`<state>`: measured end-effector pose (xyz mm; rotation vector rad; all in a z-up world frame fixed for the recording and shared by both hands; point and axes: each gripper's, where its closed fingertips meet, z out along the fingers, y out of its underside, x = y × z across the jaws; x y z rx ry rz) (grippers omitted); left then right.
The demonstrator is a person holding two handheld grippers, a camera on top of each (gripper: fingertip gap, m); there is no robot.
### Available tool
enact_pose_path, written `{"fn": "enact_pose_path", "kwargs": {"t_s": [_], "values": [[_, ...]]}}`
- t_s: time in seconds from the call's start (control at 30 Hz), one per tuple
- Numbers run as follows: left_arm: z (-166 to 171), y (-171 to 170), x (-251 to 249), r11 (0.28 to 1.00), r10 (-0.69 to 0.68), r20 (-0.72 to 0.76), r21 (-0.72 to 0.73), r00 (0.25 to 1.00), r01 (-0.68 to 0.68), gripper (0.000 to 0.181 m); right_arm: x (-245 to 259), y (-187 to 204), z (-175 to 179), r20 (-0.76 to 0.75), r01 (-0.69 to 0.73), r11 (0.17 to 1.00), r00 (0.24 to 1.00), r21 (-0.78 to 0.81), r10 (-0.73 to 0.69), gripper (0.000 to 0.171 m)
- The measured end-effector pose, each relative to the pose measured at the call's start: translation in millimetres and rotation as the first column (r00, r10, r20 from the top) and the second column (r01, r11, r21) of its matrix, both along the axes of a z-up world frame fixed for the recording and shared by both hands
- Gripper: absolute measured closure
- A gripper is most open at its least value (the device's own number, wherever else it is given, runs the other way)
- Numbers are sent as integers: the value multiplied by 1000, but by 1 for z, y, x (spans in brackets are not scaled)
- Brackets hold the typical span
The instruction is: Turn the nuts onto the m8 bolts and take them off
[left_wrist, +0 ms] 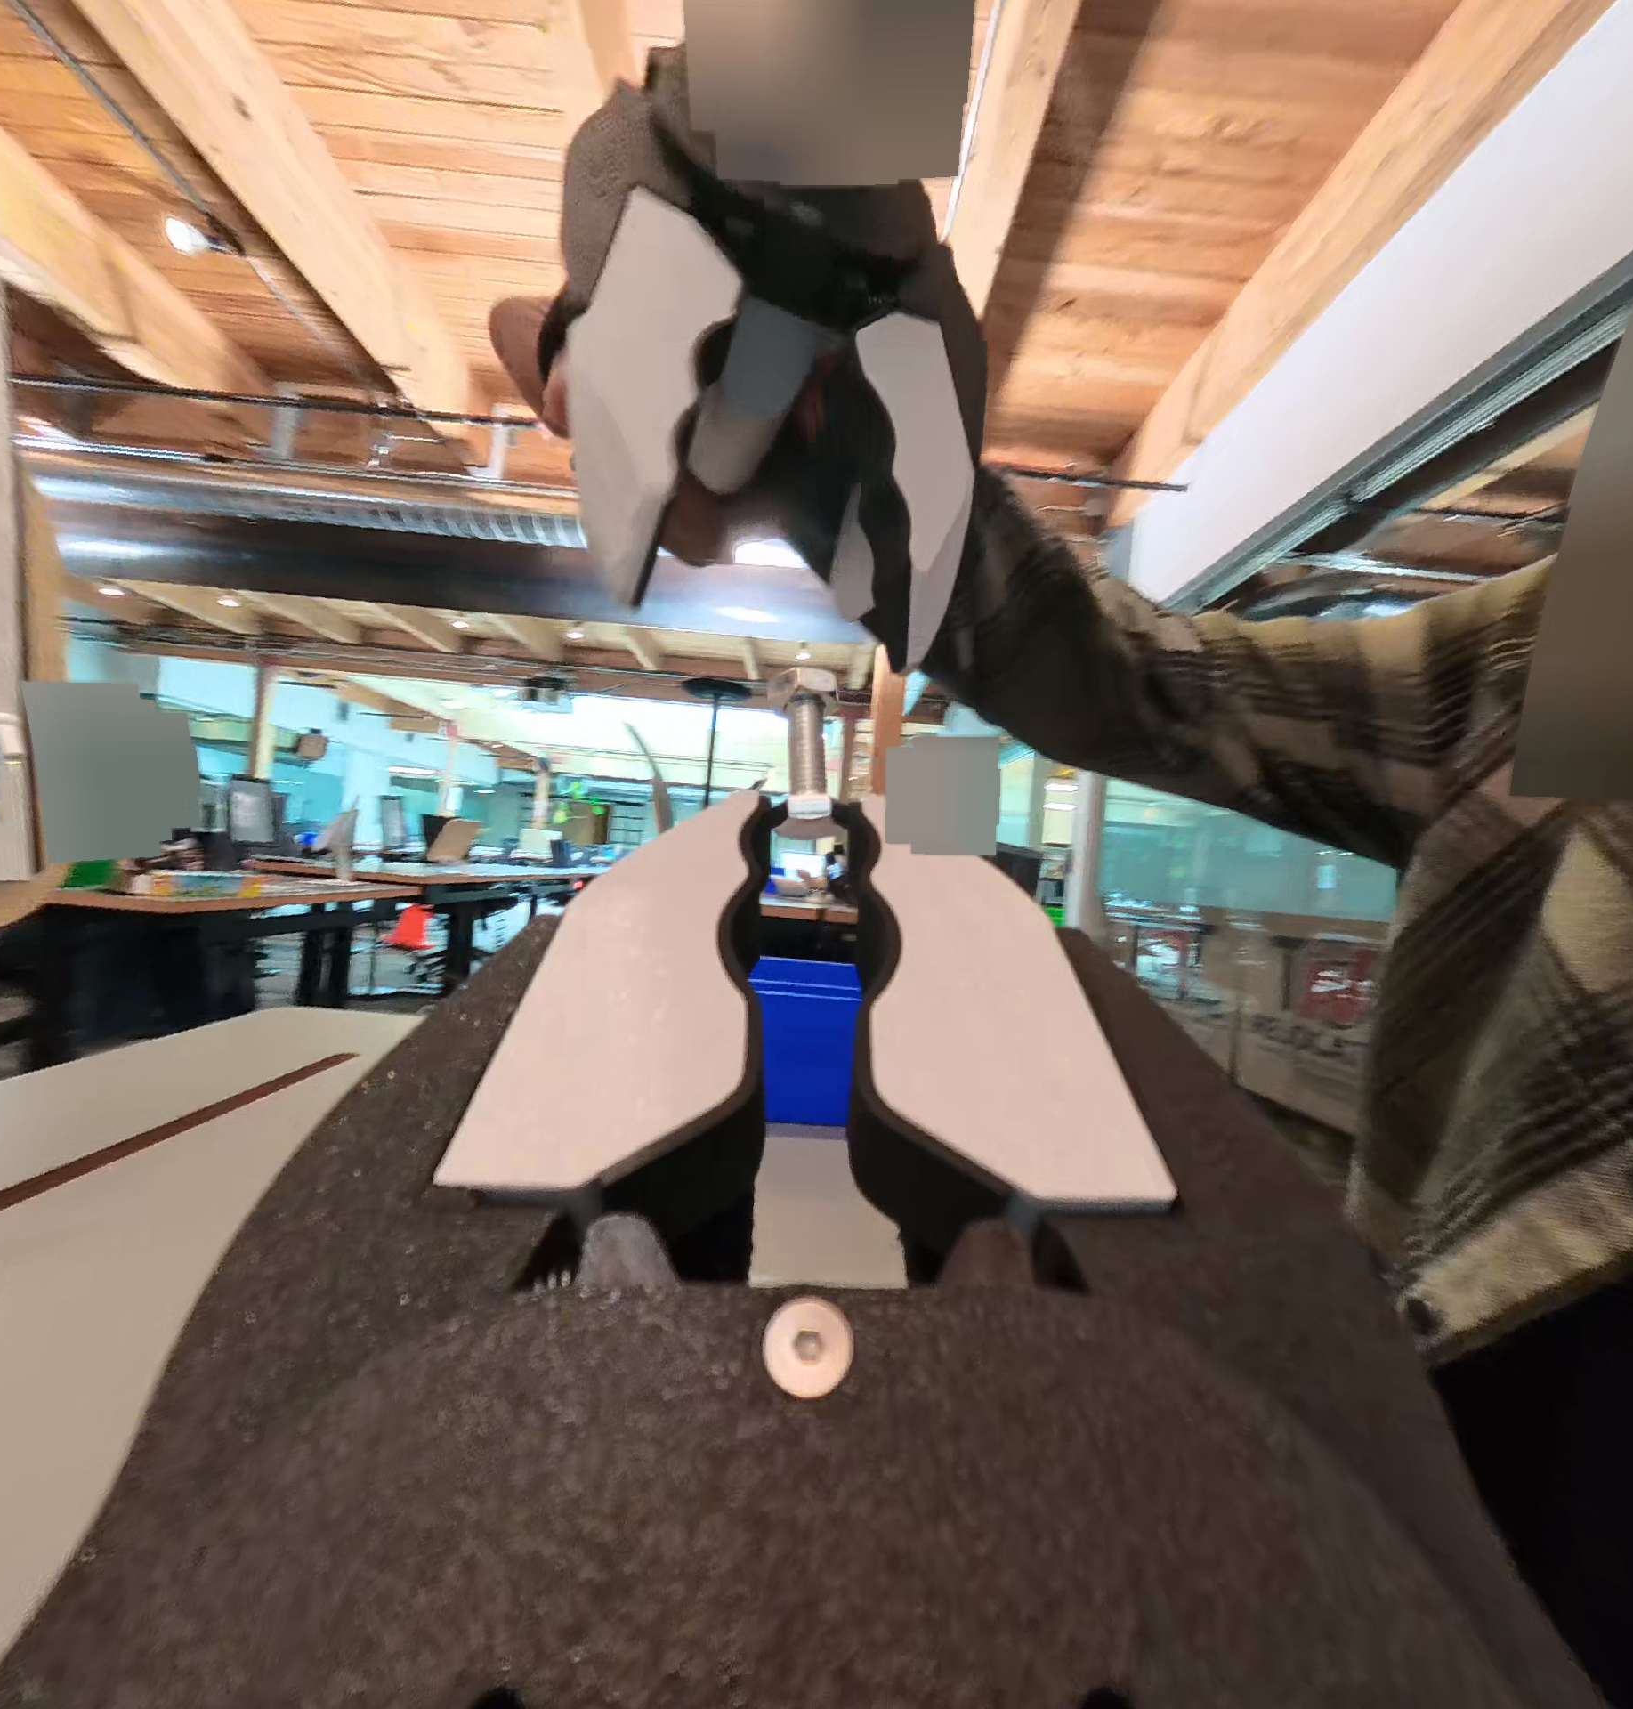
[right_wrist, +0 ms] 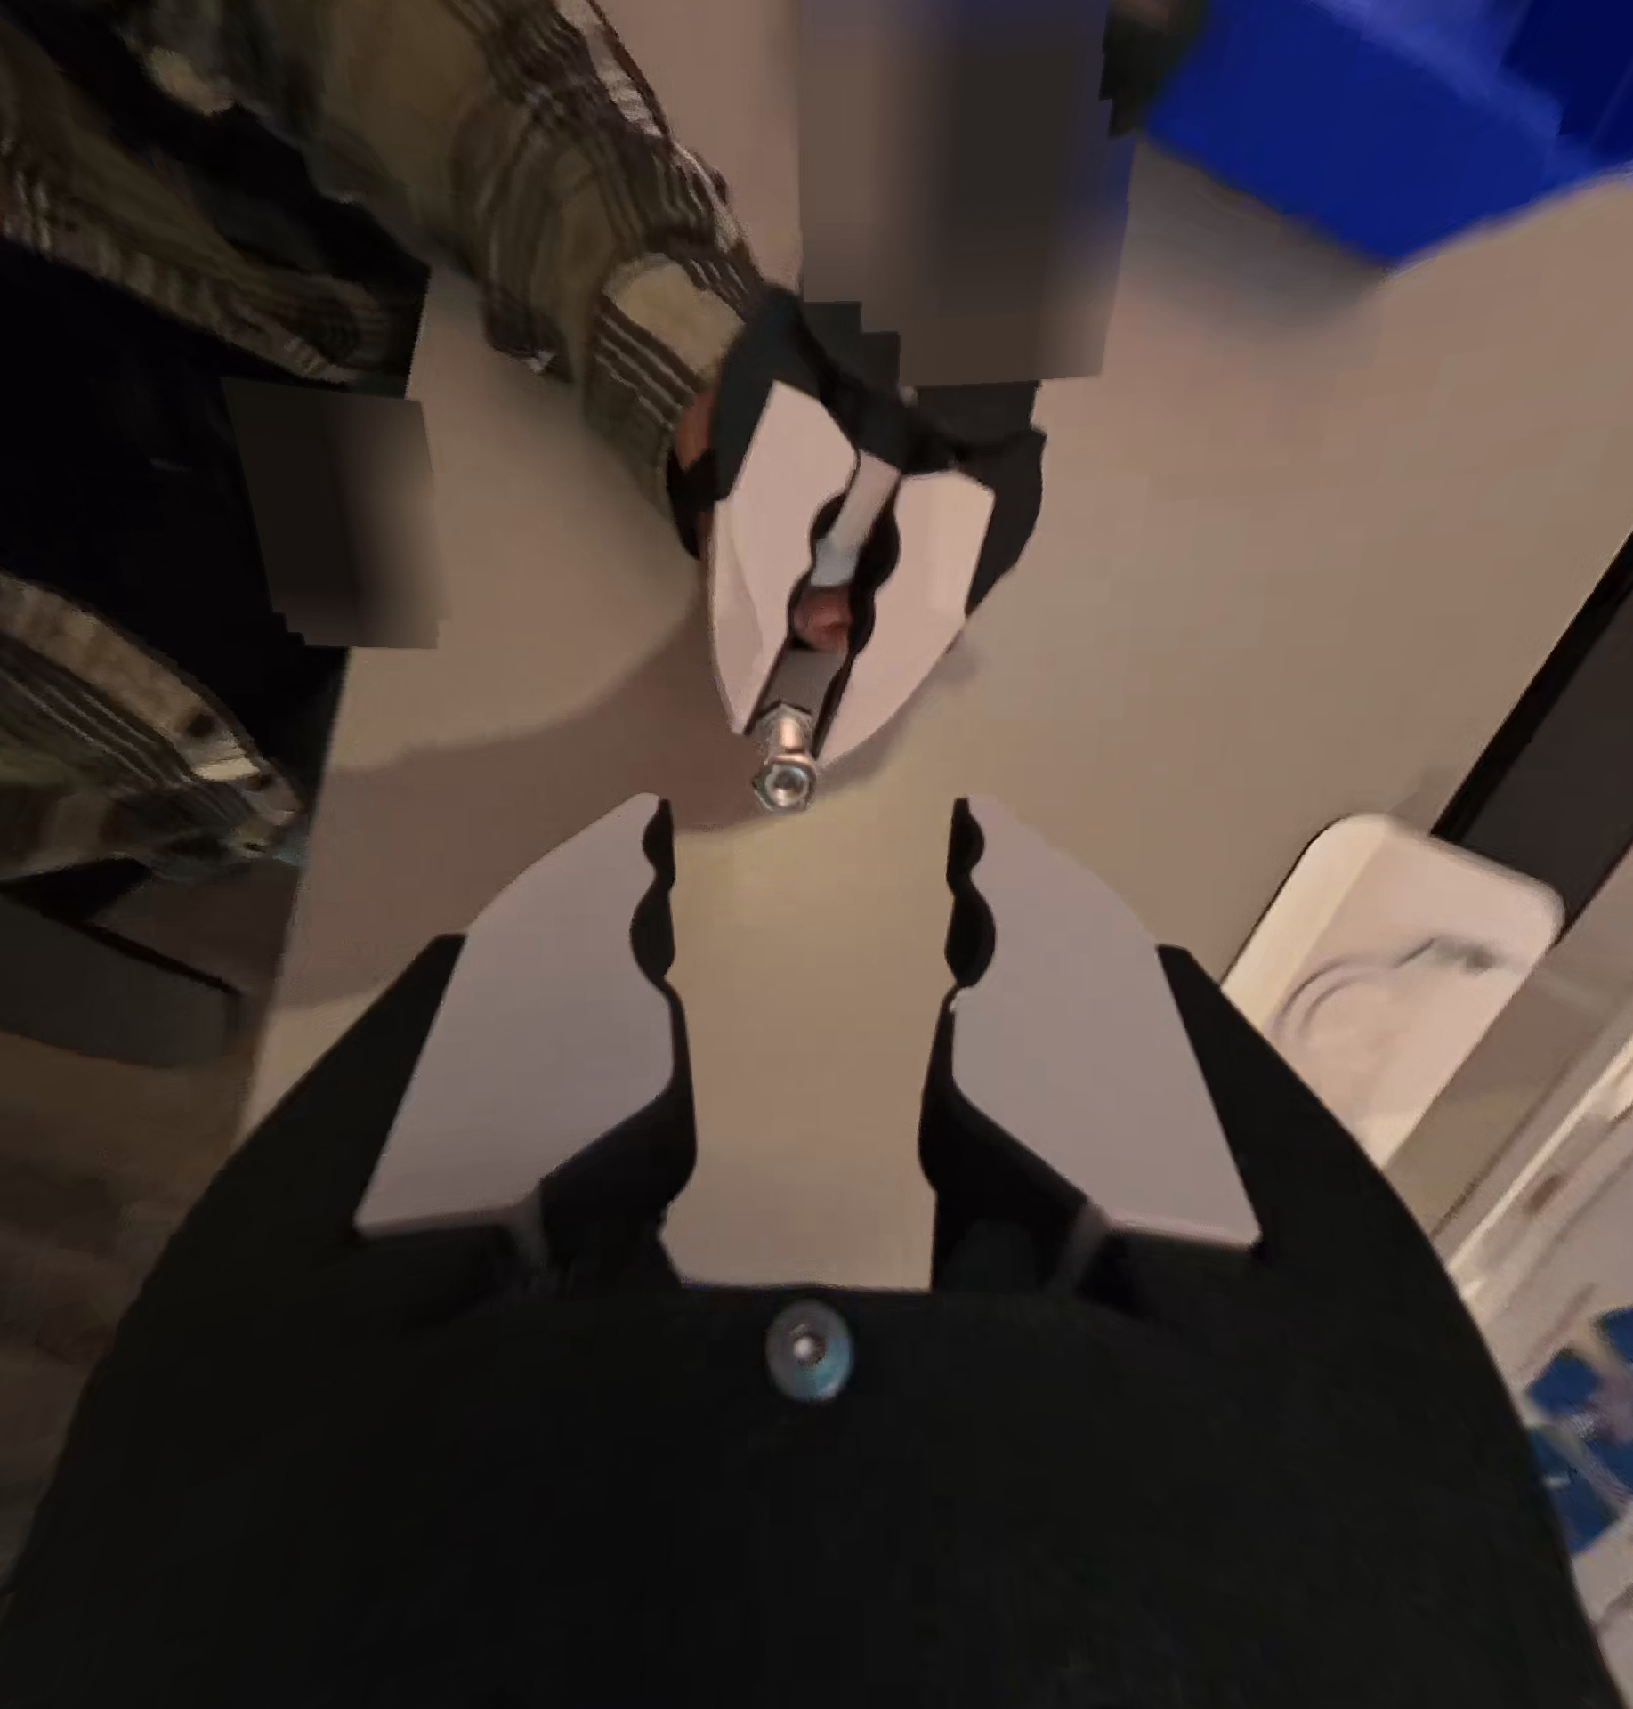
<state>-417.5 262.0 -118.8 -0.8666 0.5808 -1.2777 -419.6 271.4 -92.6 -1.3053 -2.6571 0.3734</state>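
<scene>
My left gripper (left_wrist: 808, 818) is shut on the head end of a silver M8 bolt (left_wrist: 808, 751), which sticks straight out past the fingertips. A hex nut (left_wrist: 803, 689) sits at the bolt's free end. My right gripper (left_wrist: 766, 624) hangs just beyond the nut, open and empty, apart from it. In the right wrist view, my right gripper (right_wrist: 808, 809) is open with a wide gap. The nut (right_wrist: 783, 786) faces it just past the fingertips, slightly left of centre. The left gripper (right_wrist: 789, 721) holds the bolt (right_wrist: 785, 740) behind it.
A grey table (right_wrist: 1117, 647) lies below. A blue bin (right_wrist: 1404, 120) stands at its far side and shows in the left wrist view (left_wrist: 808, 1045). A white tray (right_wrist: 1386, 999) sits at the right. A plaid sleeve (left_wrist: 1210, 703) reaches across. Only a small space, under 4 cm, lies between the two pairs of fingers.
</scene>
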Motion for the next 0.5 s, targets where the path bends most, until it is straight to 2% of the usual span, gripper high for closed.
{"fn": "enact_pose_path", "kwargs": {"t_s": [0.1,0.2,0.33,0.4,0.5], "values": [[0,-3,2,999,-54,8,-2,999,54,167,3,-9,-2,-37,-156,987,987,28,157,124],[0,-5,4,996,-90,7,2,996,90,167,6,-11,-10,-14,-211,976,977,52,212,131],[-2,-6,7,995,-102,-1,3,995,102,167,5,-11,-19,-1,-229,972,973,52,229,143],[-4,-4,8,996,-92,-9,-3,996,92,167,7,-12,-20,20,-223,974,975,29,222,156],[-6,1,6,999,-38,-23,-7,999,38,167,7,-7,-23,62,-149,988,987,28,147,157]]}}
